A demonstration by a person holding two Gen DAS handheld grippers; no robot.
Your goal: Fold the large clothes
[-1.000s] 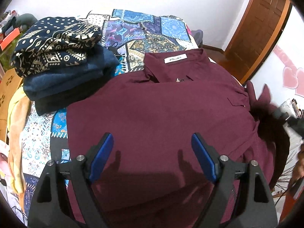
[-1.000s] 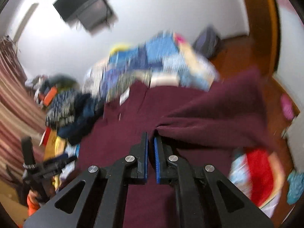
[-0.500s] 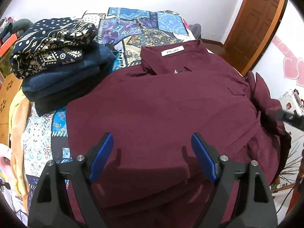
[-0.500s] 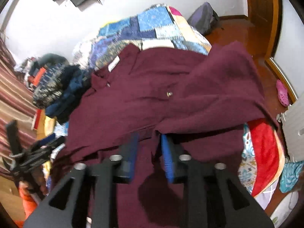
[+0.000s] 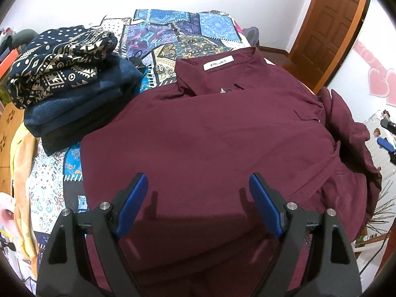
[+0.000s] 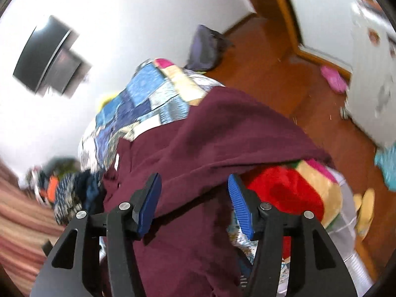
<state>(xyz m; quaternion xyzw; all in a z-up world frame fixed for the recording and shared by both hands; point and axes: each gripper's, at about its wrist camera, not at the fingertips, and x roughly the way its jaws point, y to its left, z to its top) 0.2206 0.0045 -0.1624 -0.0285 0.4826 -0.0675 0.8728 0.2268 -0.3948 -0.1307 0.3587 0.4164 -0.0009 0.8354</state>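
My left gripper (image 5: 198, 198) hangs over the lower half of the maroon shirt (image 5: 203, 133), its fingers spread wide and holding nothing. The shirt lies on the patchwork quilt (image 5: 178, 29) of the bed, collar and white label (image 5: 218, 62) at the far end from me, its body mostly flat. Left of the shirt, touching its shoulder edge, sits a stack of folded clothes (image 5: 66, 79).

My right gripper (image 6: 194, 203) is also spread and empty, poised above the shirt's right side. There a sleeve (image 6: 247, 133) lies bunched over the bed's edge, beside a red and yellow blanket (image 6: 292, 193). That view is smeared, so I cannot tell how the sleeve's cuff lies.

I judge the fold is in its early part: the body is laid out, and the right sleeve is not yet brought in. Next I would need to bring my right fingers down on the loose sleeve, pinch one clean layer, and carry it across the shirt toward the stack's side, while my left fingers press the hem so the body does not slide.
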